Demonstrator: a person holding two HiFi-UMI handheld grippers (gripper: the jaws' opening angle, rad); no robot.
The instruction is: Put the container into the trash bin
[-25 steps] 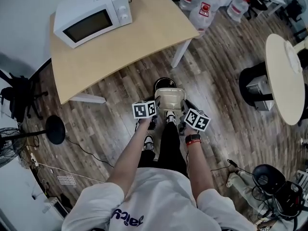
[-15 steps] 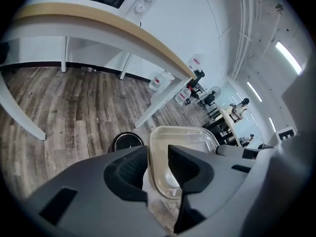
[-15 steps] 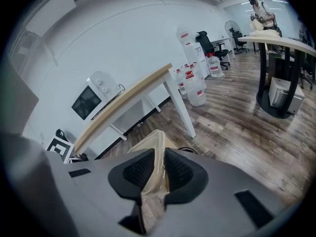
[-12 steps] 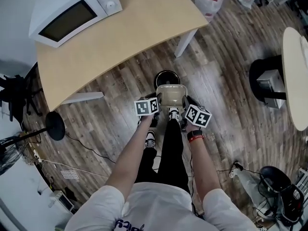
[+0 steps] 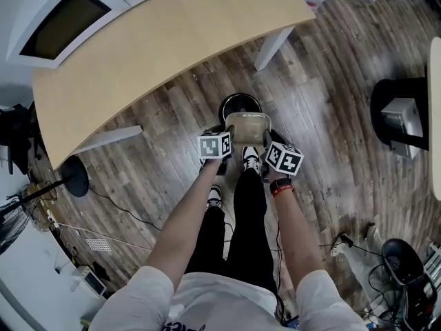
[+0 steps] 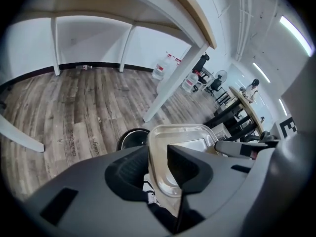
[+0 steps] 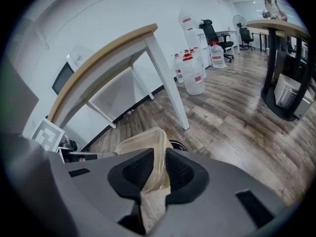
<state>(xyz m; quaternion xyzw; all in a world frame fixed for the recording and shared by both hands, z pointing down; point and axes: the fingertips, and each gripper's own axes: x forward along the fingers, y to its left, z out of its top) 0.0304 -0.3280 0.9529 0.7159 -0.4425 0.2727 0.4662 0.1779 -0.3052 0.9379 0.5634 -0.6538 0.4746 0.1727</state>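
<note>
Two grips: my left gripper (image 6: pixel 157 168) and right gripper (image 7: pixel 159 174) clamp the container (image 5: pixel 247 127) by its rims. Transport step, near the floor-standing trash bin (image 5: pixel 239 105). Next: centre over opening, release.

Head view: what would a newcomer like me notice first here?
A clear plastic container is dead centre, pinched at its two sides by the left gripper and right gripper. Just beyond it, a round black trash bin stands on the wood floor; a white microwave sits on the pale wooden table at upper left.
</note>
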